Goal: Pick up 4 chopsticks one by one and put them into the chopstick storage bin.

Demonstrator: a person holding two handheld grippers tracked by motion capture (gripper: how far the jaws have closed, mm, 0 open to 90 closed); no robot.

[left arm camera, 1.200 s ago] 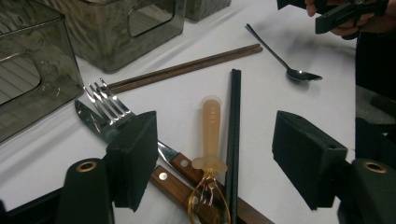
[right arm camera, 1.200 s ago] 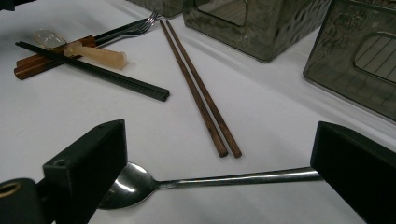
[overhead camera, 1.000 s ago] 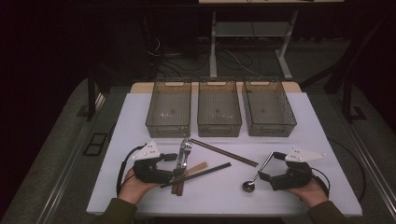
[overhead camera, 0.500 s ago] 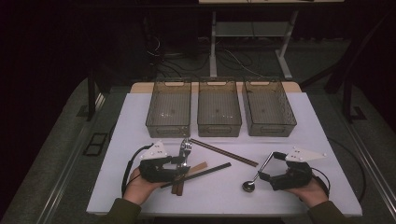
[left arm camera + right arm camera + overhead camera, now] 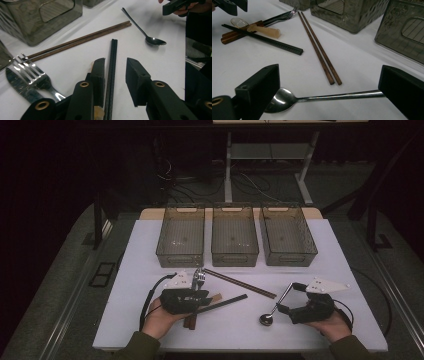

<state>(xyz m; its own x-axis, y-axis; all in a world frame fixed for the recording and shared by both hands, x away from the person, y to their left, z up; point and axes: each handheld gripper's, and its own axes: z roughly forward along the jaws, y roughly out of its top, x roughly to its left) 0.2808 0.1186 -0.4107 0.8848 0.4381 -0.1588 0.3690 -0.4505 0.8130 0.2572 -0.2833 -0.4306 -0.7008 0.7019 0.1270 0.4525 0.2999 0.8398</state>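
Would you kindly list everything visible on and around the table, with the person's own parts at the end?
Bins: three, smoky clear, side by side at the far edge.
Brown chopsticks: one pair, mid-table.
Black chopsticks: one pair, between the left jaws.
Fork: one, silver, beside the left gripper.
Knife: one, silver, under the fork.
Metal spoon: one, between the right jaws.
Pale spoon: one, by the black chopsticks.
Table: one, white.
Left gripper: black, jaws just closing, pads not yet pressing.
Right gripper: black, open.
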